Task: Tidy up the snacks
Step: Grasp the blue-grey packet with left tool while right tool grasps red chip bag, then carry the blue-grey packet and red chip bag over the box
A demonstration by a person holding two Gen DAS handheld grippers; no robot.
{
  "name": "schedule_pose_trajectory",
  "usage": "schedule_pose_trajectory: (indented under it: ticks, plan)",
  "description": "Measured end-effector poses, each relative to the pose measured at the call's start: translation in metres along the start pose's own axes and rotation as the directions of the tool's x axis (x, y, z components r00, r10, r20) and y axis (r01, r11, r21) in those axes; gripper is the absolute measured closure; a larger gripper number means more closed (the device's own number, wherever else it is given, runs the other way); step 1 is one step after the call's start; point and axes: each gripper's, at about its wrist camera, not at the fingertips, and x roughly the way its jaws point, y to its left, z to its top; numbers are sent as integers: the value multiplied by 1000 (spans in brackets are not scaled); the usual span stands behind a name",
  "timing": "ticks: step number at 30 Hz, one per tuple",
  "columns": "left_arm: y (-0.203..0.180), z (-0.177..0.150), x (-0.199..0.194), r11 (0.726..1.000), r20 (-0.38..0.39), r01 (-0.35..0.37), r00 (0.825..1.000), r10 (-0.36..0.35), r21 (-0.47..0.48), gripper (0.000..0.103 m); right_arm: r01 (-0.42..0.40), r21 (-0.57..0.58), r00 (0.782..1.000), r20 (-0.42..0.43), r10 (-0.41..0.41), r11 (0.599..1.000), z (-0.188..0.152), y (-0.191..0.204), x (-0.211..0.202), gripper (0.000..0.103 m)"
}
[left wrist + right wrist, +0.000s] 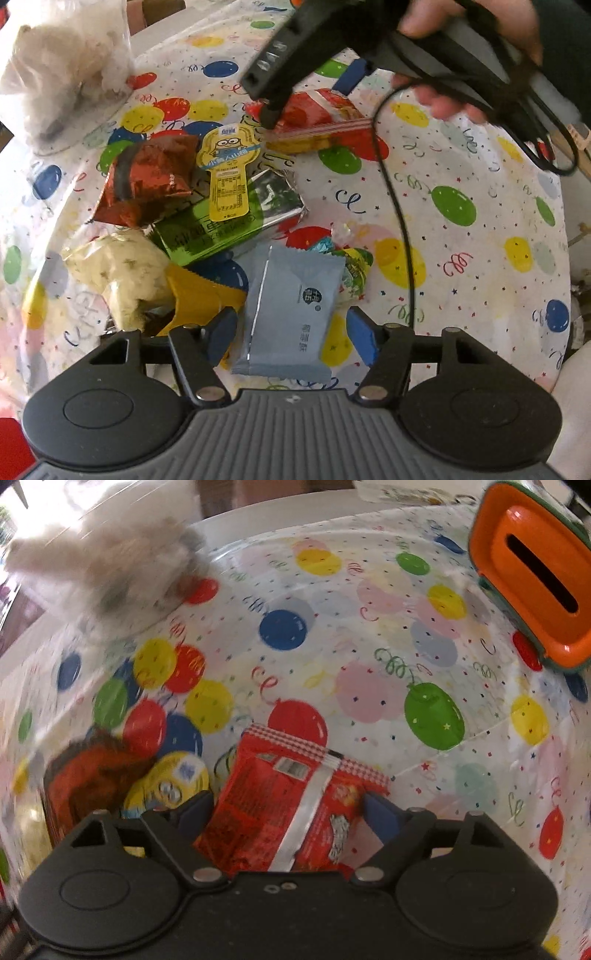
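A heap of snacks lies on the balloon-print tablecloth [461, 258]. A grey-blue packet [291, 314] lies flat between the blue pads of my left gripper [291, 336], which points steeply down; gaps show on both sides, so it is open. Beside it are a green packet [221, 229], a yellow minion pouch [229, 170], a red-brown foil packet [147, 181], a cream bag [122, 273] and a yellow packet [199, 295]. My right gripper [288, 812] straddles a red packet [280, 812] with its jaws wide apart. In the left wrist view this right gripper [310, 99] stands over the red packet [317, 118], held by a hand [461, 22].
A white plush toy in a clear bag [62, 74] sits at the far left. An orange box with a slot [532, 579] stands at the far right. A black cable [402, 221] hangs from the right gripper across the cloth. A small colourful wrapper [354, 266] lies right of the grey-blue packet.
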Motion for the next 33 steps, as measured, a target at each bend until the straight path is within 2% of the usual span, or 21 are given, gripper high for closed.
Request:
schedule_pose_trajectory:
  ticks: [4, 6, 7, 14, 20, 28, 33]
  plan:
    - [3, -1, 3, 999, -2, 31, 1000, -31, -16, 38, 0, -70, 1000, -5, 0, 998, -11, -2, -2, 22]
    - [5, -2, 7, 999, -18, 39, 999, -40, -38, 40, -20, -78, 1000, -22, 18, 997, -17, -5, -1, 31]
    - [6, -5, 8, 998, -25, 43, 999, -44, -54, 44, -33, -77, 999, -33, 31, 996, -21, -8, 0, 31]
    - [21, -16, 3, 976, 35, 44, 999, -38, -211, 55, -56, -123, 998, 1, 56, 991, -36, -15, -7, 34]
    - [12, -23, -2, 958, 47, -40, 997, 55, -283, 56, -67, -123, 997, 26, 71, 990, -44, -23, -18, 35]
    - [6, -43, -28, 897, 99, -101, 982, 158, -430, 56, -103, -184, 990, 76, 118, 978, -60, -19, -56, 35]
    - [0, -58, -56, 860, 132, -130, 966, 222, -493, 56, -129, -235, 982, 101, 156, 963, -74, -8, -86, 35]
